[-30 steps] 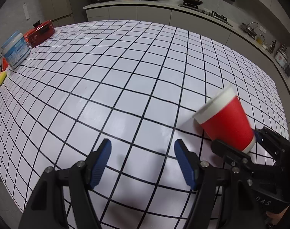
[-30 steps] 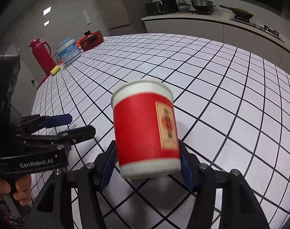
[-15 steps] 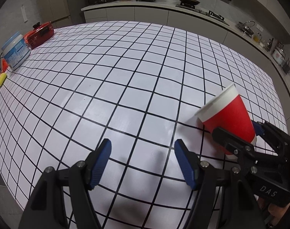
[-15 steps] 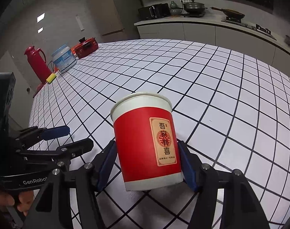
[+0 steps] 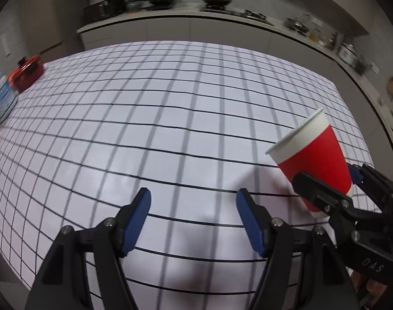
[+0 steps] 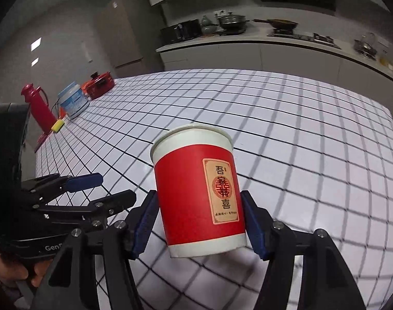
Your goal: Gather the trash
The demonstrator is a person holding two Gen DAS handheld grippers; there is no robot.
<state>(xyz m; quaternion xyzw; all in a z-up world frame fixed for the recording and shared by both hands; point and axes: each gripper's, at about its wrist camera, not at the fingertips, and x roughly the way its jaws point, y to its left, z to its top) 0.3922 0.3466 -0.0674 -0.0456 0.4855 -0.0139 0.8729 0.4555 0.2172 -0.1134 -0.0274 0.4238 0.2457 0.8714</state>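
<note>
A red paper cup (image 6: 199,193) with a white rim and a tan label is held upright between the blue pads of my right gripper (image 6: 196,219), lifted above the white checked table (image 6: 312,134). The same cup (image 5: 312,160) shows at the right in the left wrist view, tilted, with the right gripper (image 5: 328,188) shut on its lower half. My left gripper (image 5: 193,219) is open and empty above the table's near edge. It also shows at the left in the right wrist view (image 6: 100,188).
At the table's far left stand a red thermos (image 6: 37,108), a yellow sponge (image 6: 57,125), a white and blue tub (image 6: 73,102) and a red pot (image 6: 99,85). A kitchen counter (image 6: 248,44) with pans runs behind the table.
My right gripper has lifted the cup higher and drawn it back toward me. The left gripper has risen and tilted up, and it stays open.
</note>
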